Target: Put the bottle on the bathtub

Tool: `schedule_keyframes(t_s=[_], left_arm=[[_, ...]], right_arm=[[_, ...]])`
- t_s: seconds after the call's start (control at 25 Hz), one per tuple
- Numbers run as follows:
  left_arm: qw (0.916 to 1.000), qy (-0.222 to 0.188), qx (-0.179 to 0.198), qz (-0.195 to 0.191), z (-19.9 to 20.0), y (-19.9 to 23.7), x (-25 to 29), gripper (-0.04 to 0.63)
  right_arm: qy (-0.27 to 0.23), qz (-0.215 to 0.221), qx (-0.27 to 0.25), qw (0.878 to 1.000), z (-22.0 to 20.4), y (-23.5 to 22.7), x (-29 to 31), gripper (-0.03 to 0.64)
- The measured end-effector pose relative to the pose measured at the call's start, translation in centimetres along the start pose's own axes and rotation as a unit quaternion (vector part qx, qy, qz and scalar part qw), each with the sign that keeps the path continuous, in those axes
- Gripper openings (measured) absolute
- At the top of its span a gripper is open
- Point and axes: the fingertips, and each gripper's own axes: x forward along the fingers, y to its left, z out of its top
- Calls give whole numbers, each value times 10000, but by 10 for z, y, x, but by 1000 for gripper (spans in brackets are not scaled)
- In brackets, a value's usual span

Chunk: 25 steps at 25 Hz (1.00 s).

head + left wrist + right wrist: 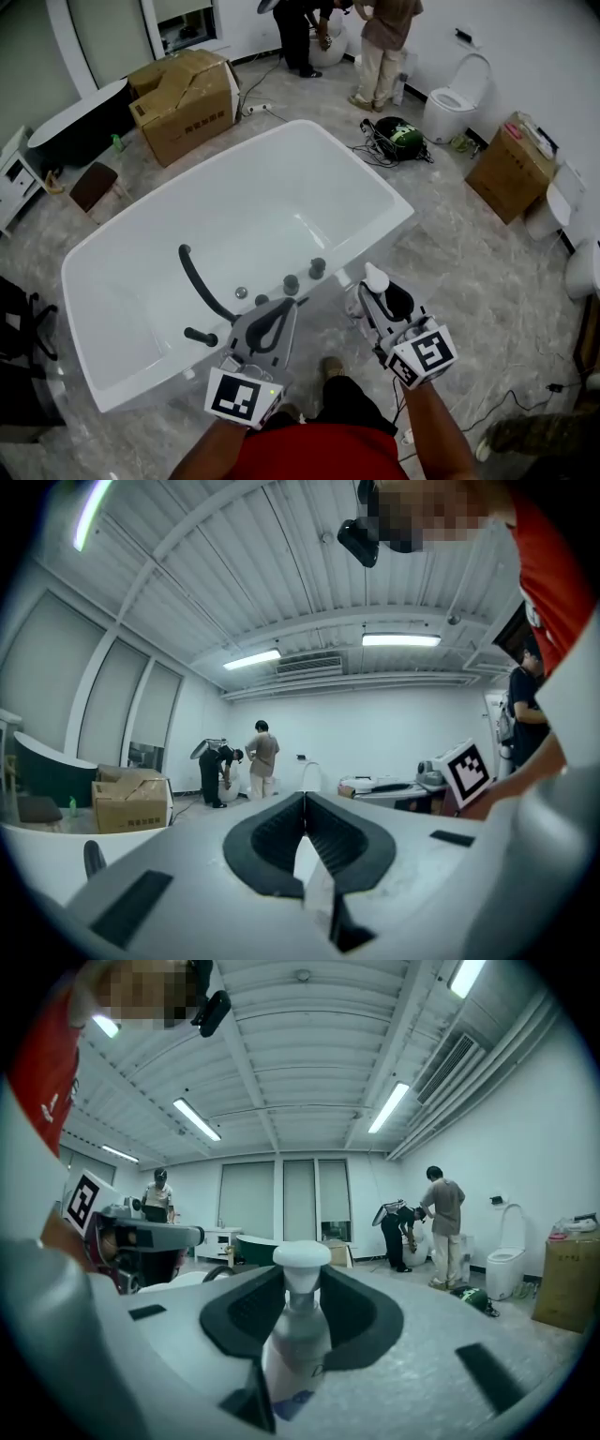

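1. Just outside the near rim of the large white freestanding bathtub (398, 208), the small pale plastic bottle with a rounded white cap (298, 1330) is held off the floor in the right hand-held gripper (302, 1283). It is beside the tub, not yet on it.
2. That gripper's black pads pinch the bottle at its shoulder and upper body, just below the cap. The body reaches back between the jaws.
3. The left hand-held gripper (303, 801) is pressed together with nothing between its jaws. It hovers over the tub's near ledge, close to the dark round knobs (302, 275).
4. The bottle's long axis lies along the right gripper's jaws. In the head view the cap (375, 277) leads, pointing away from the person and toward the tub.
5. The bottle looks light, smooth and probably a little slippery, with a wall that may give under a hard squeeze. A firm hold on the stiffer shoulder seems best.
6. To stand on the ledge, it would likely need tipping cap-up, base down.
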Motion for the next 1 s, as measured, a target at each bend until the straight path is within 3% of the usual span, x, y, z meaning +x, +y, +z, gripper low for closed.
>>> schedule_keyframes(t_s=[0.24, 0.56, 1.0], left_arm=[[9978, -43, 42, 658, -10, 29, 56, 11], [9904, 304, -122, 1344, -50, 59, 127, 11], [9800, 1130, -183, 1629, -104, 80, 160, 11]], right_arm=[[142, 592, -69, 9981, -46, -44, 62, 115], [536, 1346, -311, 9890, -122, -92, 136, 115], [1047, 1857, -311, 9765, -216, -115, 199, 115]])
